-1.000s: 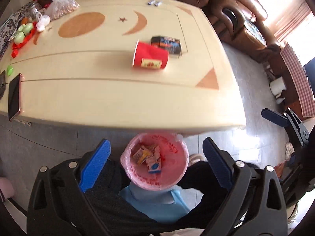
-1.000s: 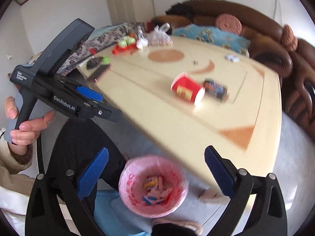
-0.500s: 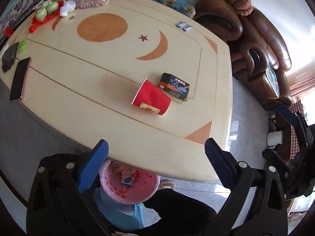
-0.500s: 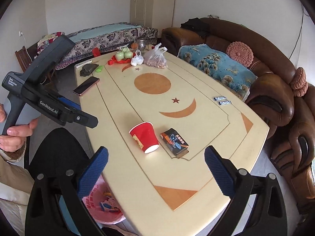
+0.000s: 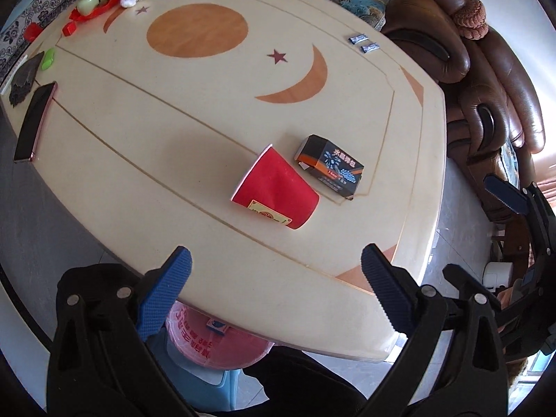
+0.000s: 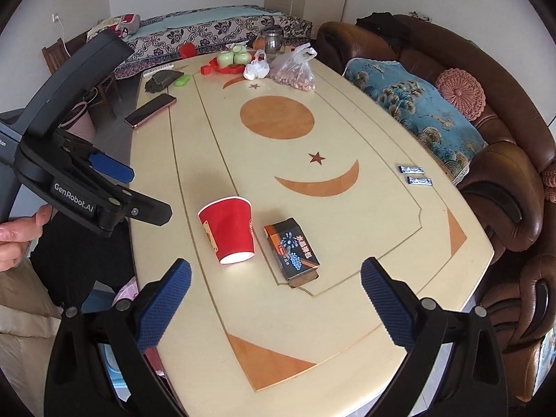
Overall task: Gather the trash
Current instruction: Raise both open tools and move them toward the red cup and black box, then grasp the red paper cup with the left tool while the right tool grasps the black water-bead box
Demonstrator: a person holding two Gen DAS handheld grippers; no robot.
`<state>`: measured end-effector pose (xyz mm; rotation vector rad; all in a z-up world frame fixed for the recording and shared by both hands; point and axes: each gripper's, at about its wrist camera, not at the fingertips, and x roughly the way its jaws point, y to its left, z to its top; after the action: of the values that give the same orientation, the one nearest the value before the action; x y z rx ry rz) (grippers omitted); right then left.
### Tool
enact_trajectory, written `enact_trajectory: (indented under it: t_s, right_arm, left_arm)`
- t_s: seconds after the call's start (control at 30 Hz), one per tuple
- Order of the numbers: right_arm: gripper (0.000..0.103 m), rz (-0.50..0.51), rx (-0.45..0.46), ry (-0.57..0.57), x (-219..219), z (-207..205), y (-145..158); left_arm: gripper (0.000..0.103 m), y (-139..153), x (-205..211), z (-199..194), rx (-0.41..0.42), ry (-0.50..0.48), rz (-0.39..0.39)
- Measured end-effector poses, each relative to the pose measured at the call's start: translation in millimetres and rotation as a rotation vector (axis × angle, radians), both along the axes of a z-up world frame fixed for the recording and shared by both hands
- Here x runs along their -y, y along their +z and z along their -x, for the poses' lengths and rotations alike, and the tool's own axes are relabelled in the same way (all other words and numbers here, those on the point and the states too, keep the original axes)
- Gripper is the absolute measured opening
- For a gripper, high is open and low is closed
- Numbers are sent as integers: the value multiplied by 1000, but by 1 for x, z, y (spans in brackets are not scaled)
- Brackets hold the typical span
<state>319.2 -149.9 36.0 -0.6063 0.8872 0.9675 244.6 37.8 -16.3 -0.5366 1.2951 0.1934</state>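
Note:
A red paper cup lies on its side on the cream table. Right beside it lies a small black and orange box. My left gripper hovers open over the table's near edge, empty, the cup ahead of it. My right gripper is open and empty too, just short of the cup and box. A pink-lined bin with some wrappers sits on the floor, partly hidden under the table edge. In the right wrist view the left gripper shows at the left, held by a hand.
Two small wrapped packets lie near the far edge. A phone, a dark cloth, green cups on a red tray and a plastic bag of nuts crowd the far end. A brown sofa flanks the table.
Both grippers have risen from above the pink bin on the floor and now look over the tabletop, closer to the cup and box. Both stayed open and empty.

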Motion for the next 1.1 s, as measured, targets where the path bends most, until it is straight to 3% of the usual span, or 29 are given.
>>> enact_trajectory:
  t_s: [0.57, 0.9, 1.1]
  right_arm:
    - [96, 158, -132, 73, -32, -65, -112]
    - [96, 253, -157, 134, -62, -82, -162]
    - [96, 259, -155, 139, -72, -87, -176]
  left_arm:
    - [96, -94, -16, -26, -113, 286, 137]
    - [96, -118, -17, -40, -123, 379, 186]
    - [96, -134, -19, -48, -133, 420, 226]
